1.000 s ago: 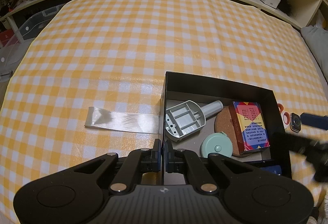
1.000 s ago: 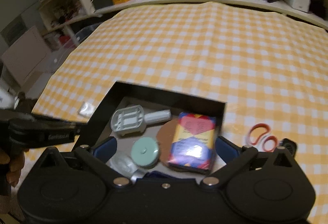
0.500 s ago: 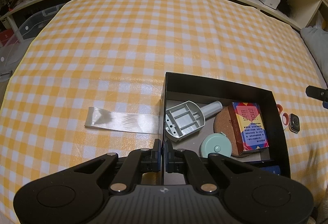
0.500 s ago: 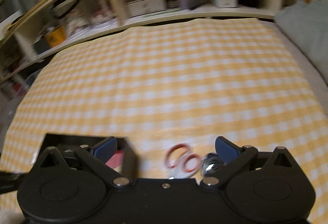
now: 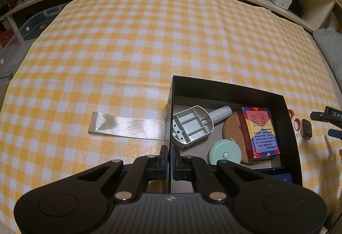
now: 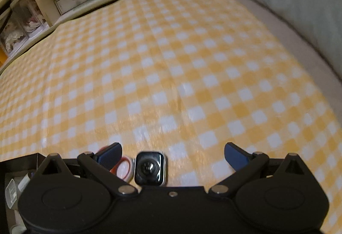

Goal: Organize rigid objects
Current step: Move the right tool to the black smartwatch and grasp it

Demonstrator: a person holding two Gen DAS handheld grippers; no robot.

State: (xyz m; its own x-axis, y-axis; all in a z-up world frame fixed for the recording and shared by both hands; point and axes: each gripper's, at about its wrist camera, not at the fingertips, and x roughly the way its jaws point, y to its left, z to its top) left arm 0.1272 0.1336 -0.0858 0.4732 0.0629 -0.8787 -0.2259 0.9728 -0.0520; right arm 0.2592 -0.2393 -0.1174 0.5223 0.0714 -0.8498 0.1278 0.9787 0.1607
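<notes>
Left wrist view, lower centre: left gripper [image 5: 170,161], jaws pinched shut on the near left wall of the black box [image 5: 226,89], judged to steady it during loading.
Box interior, centre right of frame: grey plastic scoop [image 5: 192,126], cork coaster [image 5: 232,129] leaning under a colourful card box [image 5: 259,132], mint tape measure [image 5: 224,153]; already sorted.
Left of box: clear tape strip [image 5: 126,125], flat on the checked tablecloth [image 5: 149,41].
Right wrist view, lower centre: right gripper [image 6: 172,153], jaws spread wide, nothing between the pads.
Low between the jaws, nearer the left finger: smartwatch body [image 6: 150,167], flat on the cloth outside the box; judged the next pick.
Touching its left edge: red-and-white rings [image 6: 123,168], unsorted.
</notes>
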